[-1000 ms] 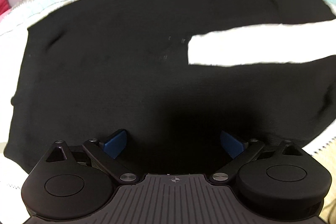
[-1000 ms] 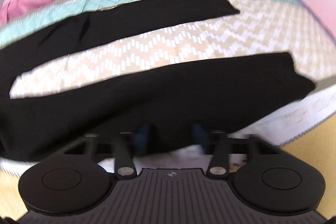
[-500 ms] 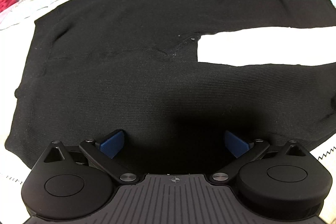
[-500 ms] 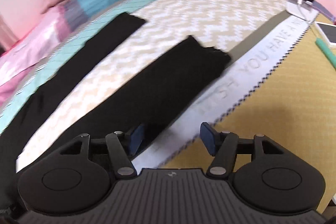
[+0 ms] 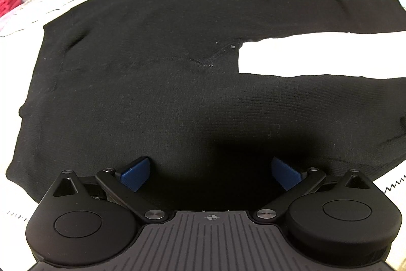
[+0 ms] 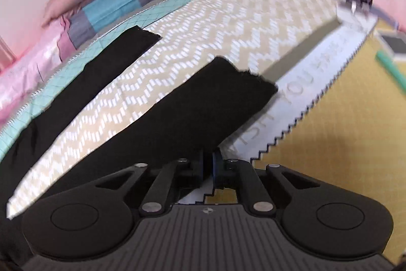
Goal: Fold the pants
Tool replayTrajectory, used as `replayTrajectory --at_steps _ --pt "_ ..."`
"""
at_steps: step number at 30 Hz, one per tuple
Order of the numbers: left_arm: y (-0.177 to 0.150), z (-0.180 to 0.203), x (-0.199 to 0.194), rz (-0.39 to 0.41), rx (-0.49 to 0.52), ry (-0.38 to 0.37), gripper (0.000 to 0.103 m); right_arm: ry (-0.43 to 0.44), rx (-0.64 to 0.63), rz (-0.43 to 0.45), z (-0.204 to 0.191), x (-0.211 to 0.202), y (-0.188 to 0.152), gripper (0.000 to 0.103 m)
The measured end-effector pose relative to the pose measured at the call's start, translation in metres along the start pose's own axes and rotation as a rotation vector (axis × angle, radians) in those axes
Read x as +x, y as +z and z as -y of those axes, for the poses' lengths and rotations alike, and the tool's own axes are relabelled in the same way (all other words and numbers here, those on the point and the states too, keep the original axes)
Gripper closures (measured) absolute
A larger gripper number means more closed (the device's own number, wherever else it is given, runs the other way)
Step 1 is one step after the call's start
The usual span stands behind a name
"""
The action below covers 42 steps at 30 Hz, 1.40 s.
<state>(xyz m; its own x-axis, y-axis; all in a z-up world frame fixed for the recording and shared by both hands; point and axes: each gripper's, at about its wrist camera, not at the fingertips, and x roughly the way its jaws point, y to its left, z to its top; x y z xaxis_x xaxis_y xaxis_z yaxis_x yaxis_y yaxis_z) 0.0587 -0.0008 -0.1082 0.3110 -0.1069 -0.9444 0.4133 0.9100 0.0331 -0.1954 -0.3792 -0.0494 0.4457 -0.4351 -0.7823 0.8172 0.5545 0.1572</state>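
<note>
I am pinching the near leg's edge by the bed's [image 6: 317, 103] front edge with my right fingers [image 6: 208, 168] while my left fingers [image 5: 210, 172] are hovering spread over the pants [image 5: 152, 98], lying flat, legs running rightward along the bed.

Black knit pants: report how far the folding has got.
Done: black knit pants lie spread flat on the bed, legs apart. In hand: right gripper is shut on the near leg's edge; left gripper is open over the waist area. Left: every fold.
</note>
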Motion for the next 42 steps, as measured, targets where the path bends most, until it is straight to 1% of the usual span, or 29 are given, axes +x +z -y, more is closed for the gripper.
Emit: replayTrajectory --at_steps 1,2,3,4,5,6,10,12,13,15,16,18,19,21,22,24,26,27,28,30,31,32,33,34,35,36,37,40,42 --pt "0.000 -0.001 0.000 -0.002 0.000 -0.003 0.000 -0.043 -0.008 0.029 -0.005 -0.006 0.001 0.073" --pt "0.000 -0.001 -0.001 -0.003 0.001 -0.007 0.000 -0.092 -0.035 0.074 -0.014 -0.015 0.002 0.070" --pt "0.000 -0.002 -0.002 -0.004 0.001 -0.015 0.000 -0.114 -0.081 0.115 -0.024 -0.023 0.002 0.063" --pt "0.000 -0.004 -0.005 -0.002 0.000 -0.025 0.000 -0.099 -0.125 0.135 -0.035 -0.030 0.000 0.051" --pt "0.000 -0.006 -0.008 0.005 -0.002 -0.039 0.000 -0.062 -0.172 0.134 -0.047 -0.036 -0.005 0.047" --pt "0.000 -0.008 -0.011 0.015 -0.004 -0.055 0.000 -0.014 -0.228 0.119 -0.061 -0.040 -0.012 0.042" --pt "0.000 -0.026 -0.031 0.094 -0.037 -0.100 0.000 0.149 -0.441 0.028 -0.115 -0.048 -0.048 0.038" --pt "0.003 -0.037 -0.038 0.137 -0.055 -0.104 0.000 0.197 -0.519 -0.024 -0.135 -0.044 -0.066 0.037" --pt "0.006 -0.043 -0.039 0.150 -0.064 -0.098 0.000 0.206 -0.555 -0.068 -0.145 -0.040 -0.075 0.032" --pt "0.013 -0.053 -0.032 0.148 -0.073 -0.046 0.000 0.204 -0.670 -0.224 -0.160 -0.027 -0.094 0.028" --pt "0.015 -0.058 -0.024 0.123 -0.075 0.006 0.000 0.201 -0.723 -0.184 -0.160 -0.032 -0.098 0.027" --pt "0.014 -0.070 -0.006 0.040 -0.076 0.097 0.000 0.165 -0.785 -0.226 -0.166 -0.037 -0.095 0.031" --pt "0.009 -0.080 -0.001 0.016 -0.089 0.115 0.000 0.148 -0.782 -0.201 -0.167 -0.043 -0.092 0.034" --pt "-0.006 -0.101 -0.008 0.045 -0.121 0.088 0.000 0.163 -0.839 -0.105 -0.180 -0.059 -0.091 0.034" --pt "-0.014 -0.110 -0.011 0.048 -0.127 0.104 0.000 0.206 -0.872 -0.071 -0.191 -0.066 -0.094 0.034" --pt "-0.028 -0.125 -0.018 0.067 -0.154 0.091 0.000 0.362 -0.924 -0.055 -0.223 -0.074 -0.104 0.034" --pt "-0.034 -0.132 -0.022 0.078 -0.157 0.088 0.000 0.535 -0.965 -0.106 -0.265 -0.073 -0.124 0.039" --pt "-0.034 -0.132 -0.024 0.075 -0.157 0.097 0.000 0.595 -0.990 -0.133 -0.288 -0.070 -0.137 0.047" --pt "-0.034 -0.132 -0.026 0.075 -0.162 0.104 0.000 0.636 -1.012 -0.143 -0.307 -0.068 -0.149 0.054" --pt "-0.038 -0.134 -0.029 0.080 -0.177 0.102 0.000 0.718 -1.035 -0.172 -0.346 -0.060 -0.176 0.057" --pt "-0.040 -0.136 -0.030 0.084 -0.188 0.101 0.000 0.733 -1.027 -0.229 -0.361 -0.052 -0.186 0.062" --pt "-0.043 -0.138 -0.032 0.086 -0.197 0.098 0.000 0.755 -1.021 -0.352 -0.375 -0.046 -0.199 0.061" --pt "-0.047 -0.140 -0.034 0.089 -0.206 0.097 0.000 0.785 -1.059 -0.367 -0.381 -0.050 -0.209 0.041" --pt "-0.051 -0.142 -0.037 0.093 -0.215 0.096 0.000 0.844 -1.176 -0.331 -0.385 -0.061 -0.216 0.042" --pt "-0.055 -0.144 -0.042 0.099 -0.226 0.095 0.000 0.901 -1.262 -0.352 -0.385 -0.068 -0.217 0.049" --pt "-0.059 -0.147 -0.047 0.105 -0.241 0.105 0.000 0.951 -1.248 -0.413 -0.385 -0.070 -0.210 0.058" --pt "-0.066 -0.153 -0.052 0.115 -0.257 0.099 0.000 0.972 -1.200 -0.426 -0.386 -0.070 -0.199 0.057" --pt "-0.084 -0.170 -0.064 0.141 -0.334 0.061 0.000 1.013 -1.145 -0.300 -0.403 -0.072 -0.175 0.056" --pt "-0.094 -0.177 -0.071 0.154 -0.391 0.050 0.000 1.028 -1.184 -0.273 -0.429 -0.063 -0.174 0.057"
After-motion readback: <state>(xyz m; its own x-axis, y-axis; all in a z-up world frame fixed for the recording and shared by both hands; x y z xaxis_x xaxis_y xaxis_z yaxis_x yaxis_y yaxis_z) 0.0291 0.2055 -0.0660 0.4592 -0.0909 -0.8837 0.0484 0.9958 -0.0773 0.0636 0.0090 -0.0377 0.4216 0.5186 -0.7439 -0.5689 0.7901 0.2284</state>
